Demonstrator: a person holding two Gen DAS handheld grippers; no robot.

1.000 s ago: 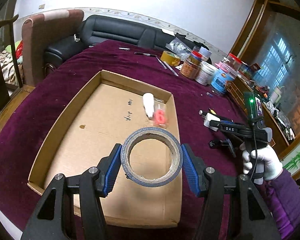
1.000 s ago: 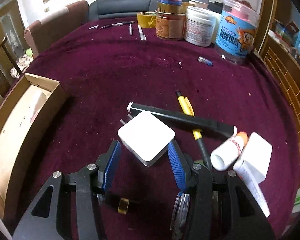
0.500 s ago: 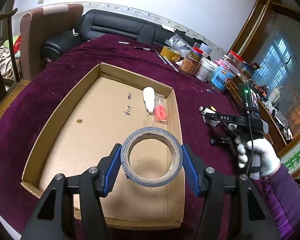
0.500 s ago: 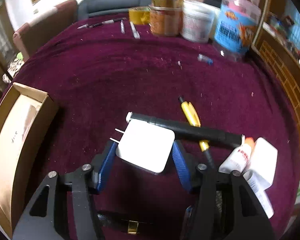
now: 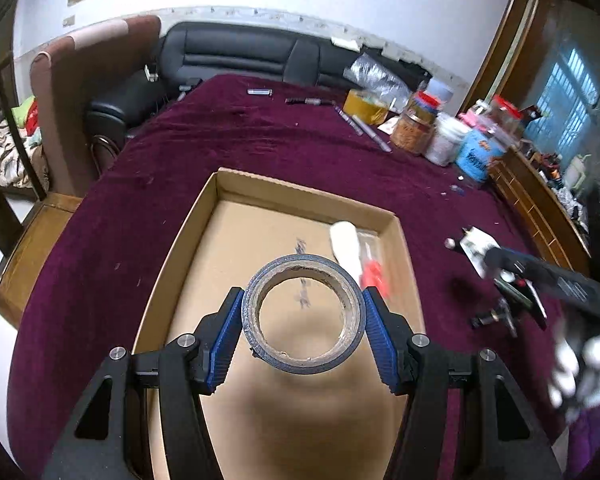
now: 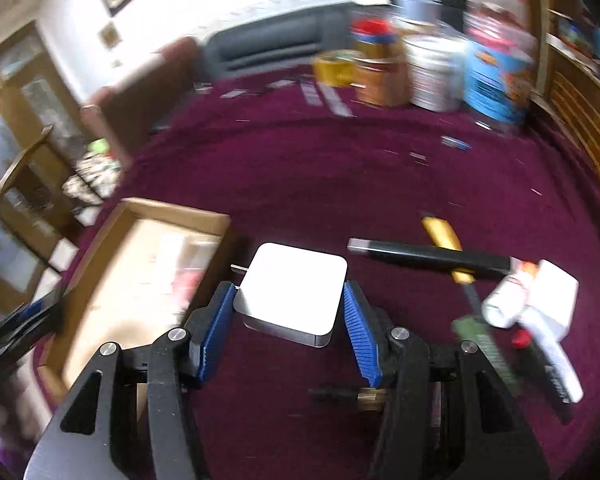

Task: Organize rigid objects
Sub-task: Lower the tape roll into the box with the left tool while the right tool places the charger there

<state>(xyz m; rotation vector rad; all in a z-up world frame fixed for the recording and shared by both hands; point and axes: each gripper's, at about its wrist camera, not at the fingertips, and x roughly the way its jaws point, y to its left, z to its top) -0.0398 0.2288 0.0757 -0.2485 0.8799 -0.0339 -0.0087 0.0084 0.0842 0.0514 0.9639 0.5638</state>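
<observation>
My left gripper (image 5: 304,320) is shut on a blue tape roll (image 5: 304,354) and holds it above the shallow cardboard box (image 5: 204,216). A white tube (image 5: 346,246) and a red-capped item (image 5: 374,274) lie in the box's far right corner. My right gripper (image 6: 290,312) is shut on a white square charger (image 6: 294,286), lifted above the purple cloth, just right of the box (image 6: 172,210). The right gripper also shows blurred in the left wrist view (image 5: 540,276).
A black bar (image 6: 428,256), a yellow pen (image 6: 444,234), a white tube and bottle (image 6: 540,300) and a small dark item with a brass end (image 6: 348,394) lie on the cloth. Jars and a yellow tape roll (image 5: 440,132) stand at the table's far edge. Chairs and a sofa stand behind.
The right gripper has lifted the white charger off the cloth and swung it left toward the box. The left gripper has moved over the box with the tape roll.
</observation>
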